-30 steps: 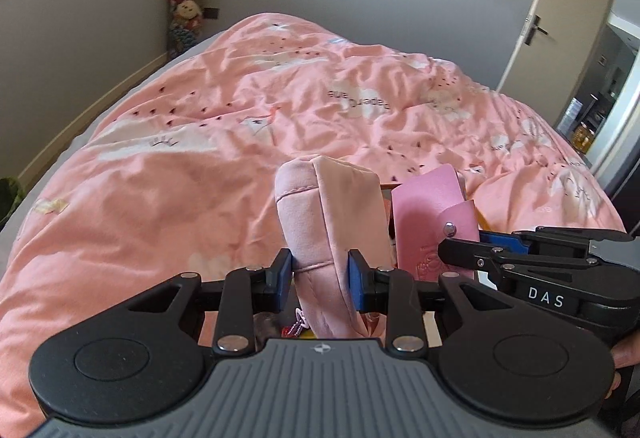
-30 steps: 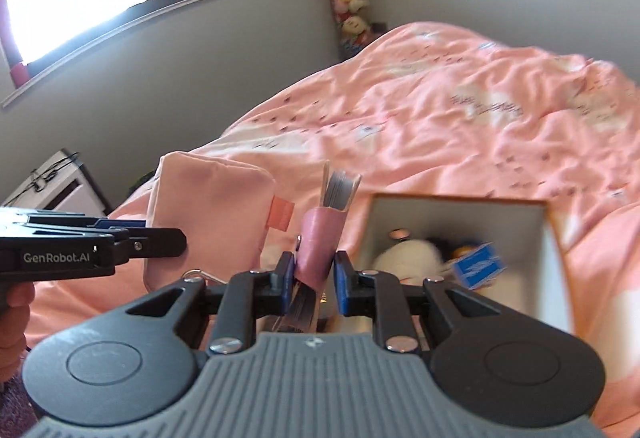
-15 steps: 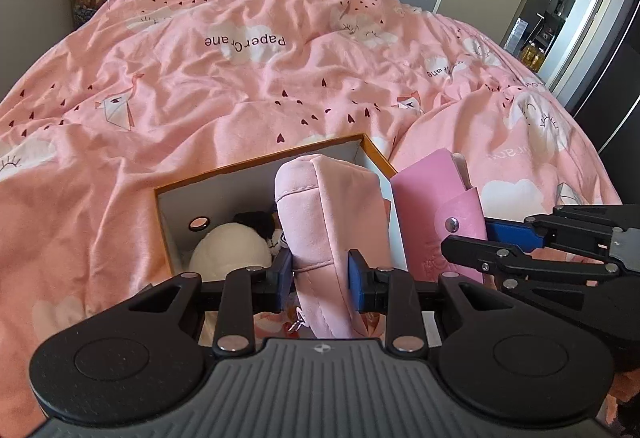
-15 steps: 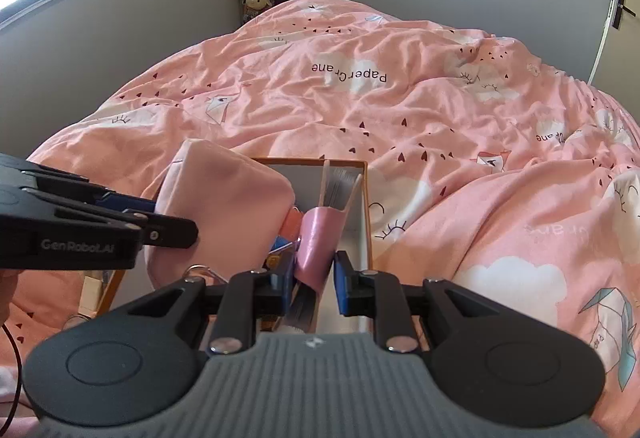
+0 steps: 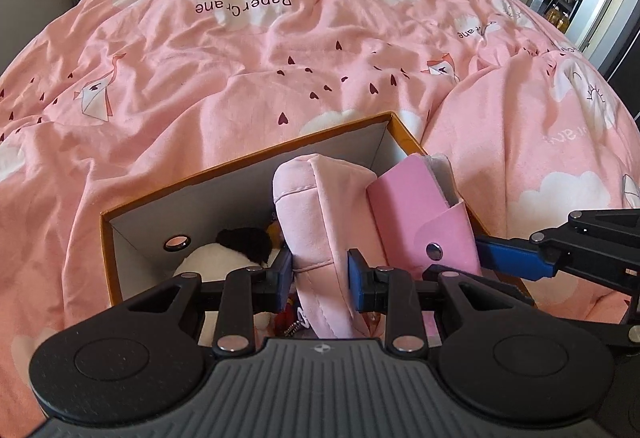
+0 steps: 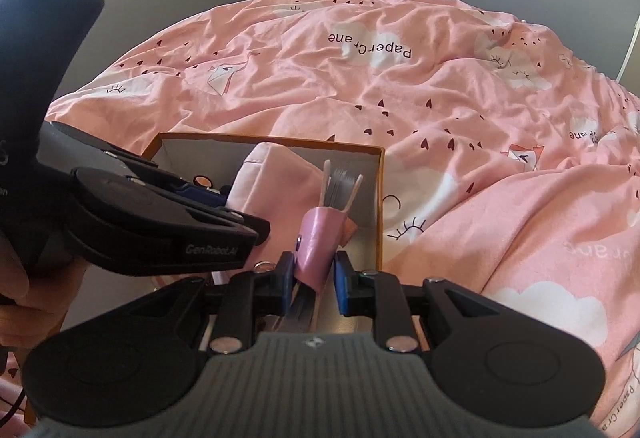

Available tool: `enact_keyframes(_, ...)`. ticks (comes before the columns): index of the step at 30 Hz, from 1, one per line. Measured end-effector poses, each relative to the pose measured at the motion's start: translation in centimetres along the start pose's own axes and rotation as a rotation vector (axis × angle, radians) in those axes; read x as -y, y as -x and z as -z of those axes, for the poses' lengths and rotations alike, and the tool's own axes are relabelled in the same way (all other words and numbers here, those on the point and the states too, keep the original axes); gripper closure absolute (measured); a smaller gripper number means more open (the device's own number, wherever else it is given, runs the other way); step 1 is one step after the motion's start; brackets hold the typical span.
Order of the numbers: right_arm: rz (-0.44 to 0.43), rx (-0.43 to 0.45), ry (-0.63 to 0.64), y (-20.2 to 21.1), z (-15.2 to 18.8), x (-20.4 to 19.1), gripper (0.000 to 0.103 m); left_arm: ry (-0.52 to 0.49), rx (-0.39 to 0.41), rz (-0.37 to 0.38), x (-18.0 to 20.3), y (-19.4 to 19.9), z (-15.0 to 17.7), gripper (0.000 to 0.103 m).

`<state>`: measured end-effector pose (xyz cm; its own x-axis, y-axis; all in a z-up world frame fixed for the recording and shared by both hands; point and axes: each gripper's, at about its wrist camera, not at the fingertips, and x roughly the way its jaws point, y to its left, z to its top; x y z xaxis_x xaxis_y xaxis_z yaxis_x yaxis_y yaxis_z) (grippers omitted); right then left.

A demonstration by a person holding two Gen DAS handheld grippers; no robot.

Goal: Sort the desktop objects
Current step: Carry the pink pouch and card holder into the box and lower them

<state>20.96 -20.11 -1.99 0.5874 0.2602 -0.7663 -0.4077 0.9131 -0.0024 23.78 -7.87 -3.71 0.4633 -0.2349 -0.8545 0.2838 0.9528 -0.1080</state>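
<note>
Both grippers have swung from the bedspread to above the box [image 5: 248,164]. Left gripper [image 5: 320,270] pinches the pink pouch [image 5: 316,222], upright, over the box's middle; right gripper [image 6: 310,272] pinches the pink card holder [image 6: 320,234] upright by the right wall. Each load's destination lies straight below.

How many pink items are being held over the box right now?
2: a soft pink fabric pouch in the left gripper, and a pink snap-flap notebook in the right gripper. Box contents are partly hidden.
</note>
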Motion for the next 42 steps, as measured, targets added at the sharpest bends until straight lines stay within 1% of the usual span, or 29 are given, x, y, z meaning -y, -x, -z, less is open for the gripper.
enact_keyframes(3, 0.012, -0.006, 0.01, -0.8, -0.3, 0.0, 0.081, 0.021, -0.004, 0.034, -0.6, -0.2, -0.1, 0.068)
enact_keyframes(11, 0.059, -0.042, 0.051, -2.6, -0.7, -0.6, 0.081, 0.081, 0.006, 0.2, -1.9, 0.3, 0.3, 0.064)
enact_keyframes(13, 0.064, -0.052, 0.064, -3.2, -0.8, -0.6, 0.081, 0.11, 0.006, 0.223, -2.5, 0.4, 0.5, 0.063)
enact_keyframes(17, 0.075, -0.067, 0.087, -4.3, -1.0, -0.6, 0.08, 0.142, 0.015, 0.245, -3.5, 0.2, 0.8, 0.064)
enact_keyframes(19, 0.077, -0.08, 0.089, -5.0, -1.2, -0.4, 0.08, 0.16, 0.01, 0.261, -3.8, -0.3, 0.7, 0.071)
enact_keyframes(21, 0.079, -0.089, 0.11, -5.5, -1.2, -0.4, 0.08, 0.168, 0.01, 0.26, -3.8, -0.9, 0.7, 0.073)
enact_keyframes(25, 0.078, -0.088, 0.136, -5.8, -1.1, -0.6, 0.078, 0.174, 0.015, 0.289, -3.6, -1.5, 0.5, 0.077)
enact_keyframes(31, 0.089, -0.052, 0.189, -4.8, -1.1, -0.5, 0.077, 0.193, 0.007, 0.306, -3.6, -2.2, -0.1, 0.079)
enact_keyframes(32, 0.094, -0.048, 0.192, -4.5, -1.1, -0.4, 0.072, 0.195, 0.004, 0.309, -3.6, -2.4, -0.2, 0.079)
enact_keyframes(33, 0.097, -0.041, 0.195, -4.2, -1.1, -0.2, 0.07, 0.199, -0.002, 0.314, -3.5, -2.5, -0.2, 0.079)
enact_keyframes(36, 0.064, -0.036, 0.181, -3.1, -1.0, 0.3, 0.07, 0.203, -0.022, 0.314, -3.2, -3.3, -0.4, 0.081)
enact_keyframes(39, 0.05, -0.035, 0.186, -2.3, -0.5, 0.2, 0.07, 0.221, -0.019, 0.301, -3.0, -4.2, -0.7, 0.081)
enact_keyframes(42, 0.017, -0.031, 0.181, -1.9, -0.2, 0.1, 0.07, 0.228, -0.023, 0.279, -2.9, -4.8, -1.2, 0.081)
